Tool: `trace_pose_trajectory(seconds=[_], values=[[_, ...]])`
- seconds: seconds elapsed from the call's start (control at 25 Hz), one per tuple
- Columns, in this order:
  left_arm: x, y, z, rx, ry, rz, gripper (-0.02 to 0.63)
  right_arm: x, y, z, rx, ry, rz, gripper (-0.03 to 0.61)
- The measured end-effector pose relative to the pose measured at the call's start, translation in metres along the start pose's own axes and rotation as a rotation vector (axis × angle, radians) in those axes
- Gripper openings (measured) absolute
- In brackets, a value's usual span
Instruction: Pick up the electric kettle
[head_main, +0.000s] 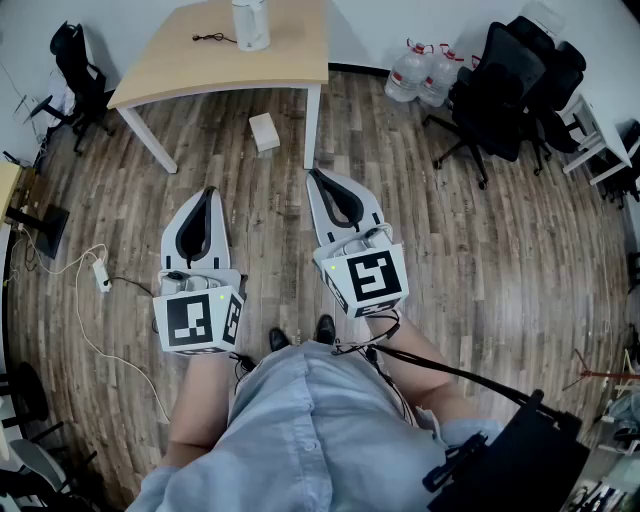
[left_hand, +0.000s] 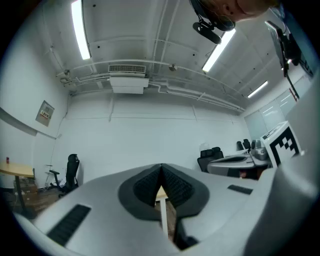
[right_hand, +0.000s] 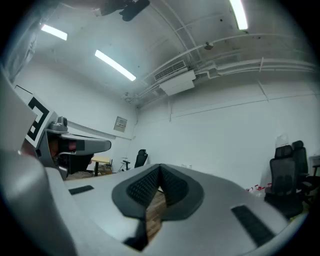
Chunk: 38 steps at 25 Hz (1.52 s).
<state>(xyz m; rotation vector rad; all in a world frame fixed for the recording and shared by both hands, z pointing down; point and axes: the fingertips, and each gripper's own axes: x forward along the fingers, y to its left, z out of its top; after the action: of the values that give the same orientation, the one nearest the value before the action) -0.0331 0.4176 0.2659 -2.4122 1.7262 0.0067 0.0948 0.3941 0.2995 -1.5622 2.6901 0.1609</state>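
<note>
The electric kettle (head_main: 250, 22), a pale upright jug, stands at the far end of a light wooden table (head_main: 290, 50) at the top of the head view. Both grippers are held side by side over the wooden floor, well short of the table. My left gripper (head_main: 209, 190) is shut with nothing in it; its dark pads (left_hand: 172, 185) meet at the tips in the left gripper view. My right gripper (head_main: 313, 173) is also shut and empty, its pads (right_hand: 172, 187) closed together in the right gripper view. Neither gripper view shows the kettle.
A black cable (head_main: 212, 38) lies on the table beside the kettle. A small white box (head_main: 264, 131) sits on the floor by the table leg (head_main: 312, 125). Black office chairs (head_main: 500, 90) and water bottles (head_main: 420, 70) stand at the right, a power strip (head_main: 100, 272) at the left.
</note>
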Motion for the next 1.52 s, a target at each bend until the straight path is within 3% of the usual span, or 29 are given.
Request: trace_pose_trajectory(seconds=[0.52, 0.8, 1.2, 1.52], values=[[0.015, -0.020, -0.007, 0.005, 0.021, -0.003, -0.002, -0.003, -0.024, -0.012, 0.022, 0.002, 0.003, 0.000], [0.041, -0.039, -0.014, 0.008, 0.031, 0.015, -0.002, 0.002, -0.061, -0.027, 0.101, -0.007, 0.031, 0.002], [0.090, 0.008, -0.039, -0.003, 0.045, 0.086, -0.002, 0.058, -0.079, -0.057, 0.104, 0.031, 0.045, 0.002], [0.173, 0.065, -0.059, -0.022, 0.037, 0.052, -0.002, 0.166, -0.097, -0.057, 0.069, 0.029, 0.025, 0.002]])
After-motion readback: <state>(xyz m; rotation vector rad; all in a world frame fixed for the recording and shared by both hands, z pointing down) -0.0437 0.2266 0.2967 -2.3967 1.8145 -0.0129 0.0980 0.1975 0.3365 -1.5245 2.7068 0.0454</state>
